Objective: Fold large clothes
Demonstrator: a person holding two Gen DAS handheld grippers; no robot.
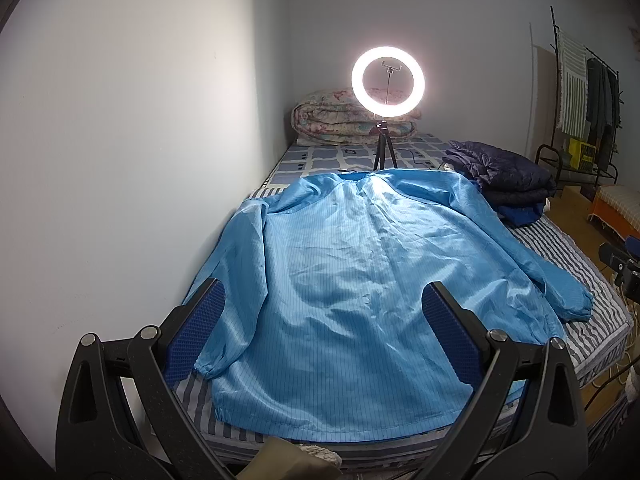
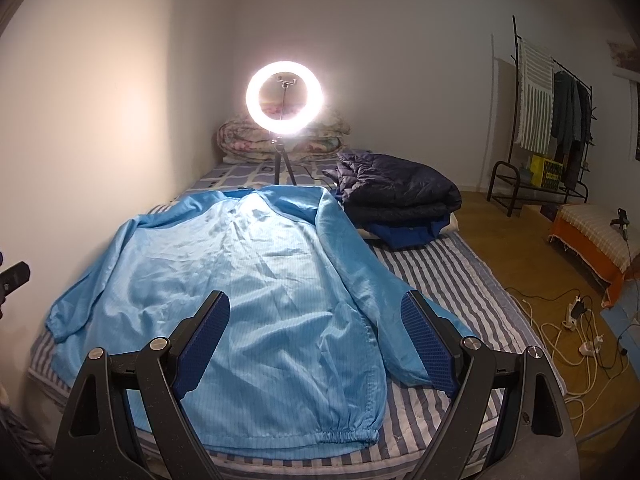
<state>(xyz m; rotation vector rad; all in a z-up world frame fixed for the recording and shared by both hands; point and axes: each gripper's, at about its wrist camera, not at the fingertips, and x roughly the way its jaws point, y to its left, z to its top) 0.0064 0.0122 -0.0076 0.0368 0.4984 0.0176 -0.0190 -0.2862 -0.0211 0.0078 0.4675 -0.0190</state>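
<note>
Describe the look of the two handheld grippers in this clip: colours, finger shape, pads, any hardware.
The left gripper and right gripper look alike: matte black plastic frames with triangular cut-outs, round silver pivot bolts, and two long tapering fingers lined inside with blue, finely textured pads. No cables, markings or sleeves are visible on either.

The jacket (image 2: 240,280) covers most of the bed (image 2: 452,276), with open air above it. At 9 o'clock the wall (image 1: 120,160) runs right along the left sleeve, leaving no room there. At 12, a ring light (image 2: 283,98) stands past the collar. At 1, folded dark clothes (image 2: 396,196) crowd the right shoulder. At 3, bare striped mattress lies free, with cables (image 2: 560,332) on the floor beyond.
</note>
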